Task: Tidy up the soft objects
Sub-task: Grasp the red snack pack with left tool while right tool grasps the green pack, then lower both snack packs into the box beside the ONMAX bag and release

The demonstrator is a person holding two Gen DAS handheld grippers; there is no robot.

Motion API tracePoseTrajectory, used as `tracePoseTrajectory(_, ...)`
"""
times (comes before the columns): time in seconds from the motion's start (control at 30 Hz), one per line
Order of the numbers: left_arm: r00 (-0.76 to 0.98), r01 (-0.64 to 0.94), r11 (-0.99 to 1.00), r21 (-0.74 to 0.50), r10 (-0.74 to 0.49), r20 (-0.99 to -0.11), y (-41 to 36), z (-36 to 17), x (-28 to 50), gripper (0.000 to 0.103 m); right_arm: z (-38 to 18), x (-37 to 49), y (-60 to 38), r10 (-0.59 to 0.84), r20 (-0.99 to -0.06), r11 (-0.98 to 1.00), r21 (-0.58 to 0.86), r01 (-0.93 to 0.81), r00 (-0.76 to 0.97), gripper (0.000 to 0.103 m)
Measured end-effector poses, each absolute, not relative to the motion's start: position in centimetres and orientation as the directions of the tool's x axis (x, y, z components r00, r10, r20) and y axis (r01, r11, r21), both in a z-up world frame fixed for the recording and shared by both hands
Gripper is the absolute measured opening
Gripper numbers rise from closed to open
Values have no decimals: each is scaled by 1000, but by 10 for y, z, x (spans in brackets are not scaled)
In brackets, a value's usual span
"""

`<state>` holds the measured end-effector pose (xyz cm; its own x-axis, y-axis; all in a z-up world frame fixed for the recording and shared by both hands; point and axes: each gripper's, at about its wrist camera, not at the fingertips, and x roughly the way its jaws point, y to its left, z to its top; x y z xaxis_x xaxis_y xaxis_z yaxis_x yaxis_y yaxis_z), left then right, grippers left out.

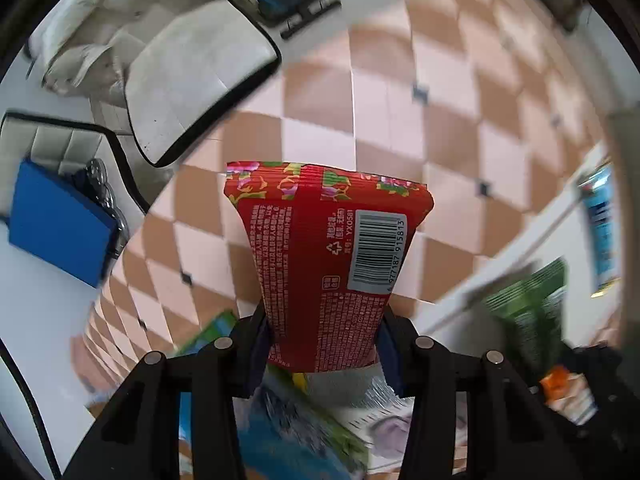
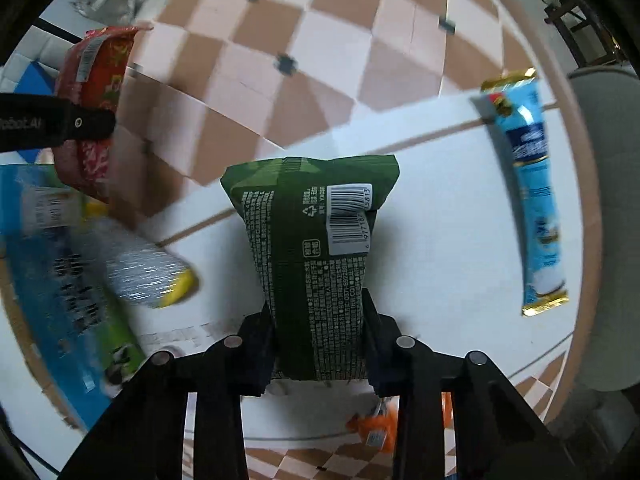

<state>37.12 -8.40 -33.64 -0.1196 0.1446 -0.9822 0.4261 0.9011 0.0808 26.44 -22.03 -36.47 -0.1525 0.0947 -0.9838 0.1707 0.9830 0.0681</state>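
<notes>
My left gripper (image 1: pixel 322 344) is shut on a red floral soft packet (image 1: pixel 324 248) with a barcode, held upright in the air above the checkered floor. It also shows in the right wrist view (image 2: pixel 96 92), at the upper left, with the left gripper's black finger (image 2: pixel 60 124) across it. My right gripper (image 2: pixel 318 340) is shut on a dark green soft packet (image 2: pixel 312 248) with a barcode, held above the white table (image 2: pixel 440 208). The green packet shows blurred in the left wrist view (image 1: pixel 528 304).
A long light-blue packet (image 2: pixel 528 200) lies on the table at the right. A silver and yellow packet (image 2: pixel 148 276) and a blue-green pack (image 2: pixel 72 272) lie at the left. An orange item (image 2: pixel 376 424) sits below my right gripper. White chairs (image 1: pixel 192 76) and a blue box (image 1: pixel 60 224) stand left.
</notes>
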Motion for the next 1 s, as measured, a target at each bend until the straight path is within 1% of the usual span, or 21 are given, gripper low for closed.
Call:
tracePoseTrajectory(0.1, -59, 342, 940, 19, 42, -997, -59, -283, 366, 43, -317, 261, -205, 133, -988, 984, 122, 134, -75, 38)
tracePoseTrajectory(0.23, 53, 247, 969, -2, -16, -998, -8, -221, 337, 43, -261, 245, -176, 195, -981, 979, 195, 53, 2, 38)
tracePoseTrajectory(0.33, 104, 157, 988, 3, -14, -994, 46, -192, 310, 43, -234, 237, -136, 242, -970, 970, 242, -27, 7, 38)
tracePoseTrajectory(0.43, 111, 65, 997, 36, 29, -993, 103, -185, 286, 43, -227, 234, -92, 266, -964, 959, 265, -104, -7, 38)
tracePoseTrajectory(0.53, 63, -43, 998, 51, 54, -997, 159, -201, 264, 43, -233, 222, -46, 277, -960, 947, 281, -156, -48, 38)
tracePoseTrajectory(0.63, -17, -136, 990, 42, 40, -999, 202, -232, 243, 43, -249, 222, -9, 280, -956, 940, 292, -175, -92, 38)
tracePoseTrajectory(0.73, -118, -193, 981, -7, -31, -993, 226, -278, 224, 43, -274, 221, 24, 271, -951, 940, 295, -172, -150, 38)
tracePoseTrajectory(0.87, -205, -263, 962, -76, -133, -970, 239, -327, 211, 43, -309, 223, 42, 237, -948, 948, 273, -164, -211, 38)
tracePoseTrajectory(1.0, -261, -292, 948, -128, -208, -943, 241, -359, 203, 43, -337, 220, 55, 197, -946, 956, 244, -165, -257, 38)
